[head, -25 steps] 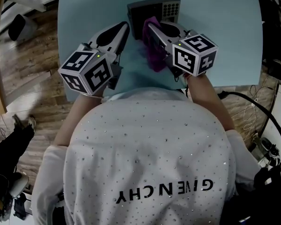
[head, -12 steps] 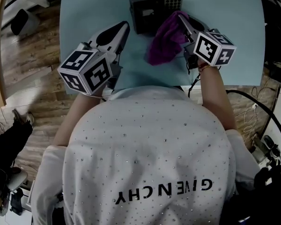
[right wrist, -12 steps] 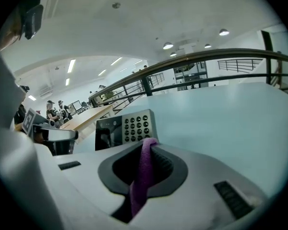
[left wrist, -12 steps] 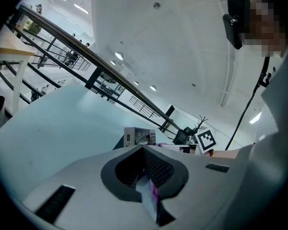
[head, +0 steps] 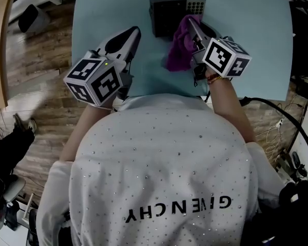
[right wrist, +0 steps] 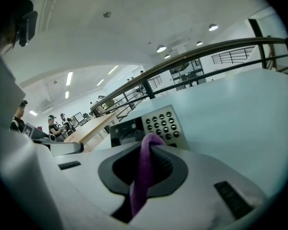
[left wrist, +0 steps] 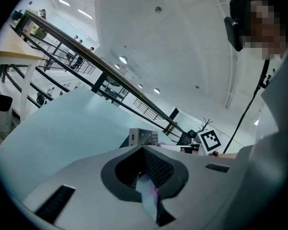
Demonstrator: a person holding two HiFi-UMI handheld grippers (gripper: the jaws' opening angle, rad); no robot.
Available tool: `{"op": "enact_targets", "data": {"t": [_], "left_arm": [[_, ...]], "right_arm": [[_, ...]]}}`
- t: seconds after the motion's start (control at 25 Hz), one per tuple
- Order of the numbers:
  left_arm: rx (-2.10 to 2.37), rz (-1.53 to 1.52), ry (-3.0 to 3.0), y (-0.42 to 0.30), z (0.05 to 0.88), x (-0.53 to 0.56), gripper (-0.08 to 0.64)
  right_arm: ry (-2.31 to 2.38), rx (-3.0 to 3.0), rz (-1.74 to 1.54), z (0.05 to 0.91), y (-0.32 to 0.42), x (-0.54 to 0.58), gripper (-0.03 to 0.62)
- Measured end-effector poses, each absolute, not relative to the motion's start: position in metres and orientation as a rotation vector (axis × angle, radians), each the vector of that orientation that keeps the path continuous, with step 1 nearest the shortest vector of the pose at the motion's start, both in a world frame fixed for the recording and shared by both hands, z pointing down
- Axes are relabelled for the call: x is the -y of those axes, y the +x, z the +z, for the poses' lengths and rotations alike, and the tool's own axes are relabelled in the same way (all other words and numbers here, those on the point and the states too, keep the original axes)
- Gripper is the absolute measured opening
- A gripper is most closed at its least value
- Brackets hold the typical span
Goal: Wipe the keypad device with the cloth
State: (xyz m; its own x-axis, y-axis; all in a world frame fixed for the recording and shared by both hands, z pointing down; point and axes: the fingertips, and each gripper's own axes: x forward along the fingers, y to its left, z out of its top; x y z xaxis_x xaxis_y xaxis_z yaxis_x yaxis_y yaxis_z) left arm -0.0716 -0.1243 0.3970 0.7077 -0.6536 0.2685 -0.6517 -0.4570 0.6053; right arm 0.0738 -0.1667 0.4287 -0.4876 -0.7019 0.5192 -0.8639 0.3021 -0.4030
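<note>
Left hand-held gripper (head: 135, 32): pale moulded shell with dark ribbed inner pads. The jaws are drawn together to a narrow slit and hold nothing. It hovers over the near left part of the counter, well apart from the device.
Left marker cube (head: 95, 80): a white block with black square patterns, fixed at the rear of that gripper.
Right hand-held gripper (head: 191, 22): same shell. The jaws are clamped on a fold of the cloth, and the tips point at the device's keypad side.
Right marker cube (head: 226, 58): same pattern, tilted to the right.
Cloth (head: 178, 47): purple, soft and crumpled. Its upper fold is pinched between the right jaws and overlaps the device's near right corner. The rest hangs in a loose bunch toward the counter in front of the device.
Keypad device (head: 169, 9): dark, boxy casing at the far middle of the counter. A dark recessed panel is on its left, and a pale grey plate of round dark buttons (right wrist: 163, 123) in rows is on its right.
Counter (head: 256, 45): flat, smooth and pale blue with a matte finish.
Floor (head: 36, 70): wood-grain planks to the left of the counter.
</note>
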Motion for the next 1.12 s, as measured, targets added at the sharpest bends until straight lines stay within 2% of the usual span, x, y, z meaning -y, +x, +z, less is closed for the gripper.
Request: {"op": "enact_targets", "data": {"t": [0.28,0.52,0.76,1.12], "left_arm": [[0.989,-0.010,2.221,-0.073,0.387,0.129,0.000],[0.990,0.008,2.204,-0.074,0.391,0.132,0.000],[0.978,0.032,2.196,-0.065,0.396,0.133,0.000],[1.057,0.062,2.151,-0.044,0.399,0.124,0.000]], "right_arm": [[1.071,2.427,0.858,0.423,-0.013,0.144,0.015],[0.913,2.412,0.750,0.436,-0.028,0.130,0.014],[0.933,2.422,0.807,0.440,-0.010,0.131,0.014],[1.070,2.443,0.830,0.435,0.070,0.156,0.014]]}}
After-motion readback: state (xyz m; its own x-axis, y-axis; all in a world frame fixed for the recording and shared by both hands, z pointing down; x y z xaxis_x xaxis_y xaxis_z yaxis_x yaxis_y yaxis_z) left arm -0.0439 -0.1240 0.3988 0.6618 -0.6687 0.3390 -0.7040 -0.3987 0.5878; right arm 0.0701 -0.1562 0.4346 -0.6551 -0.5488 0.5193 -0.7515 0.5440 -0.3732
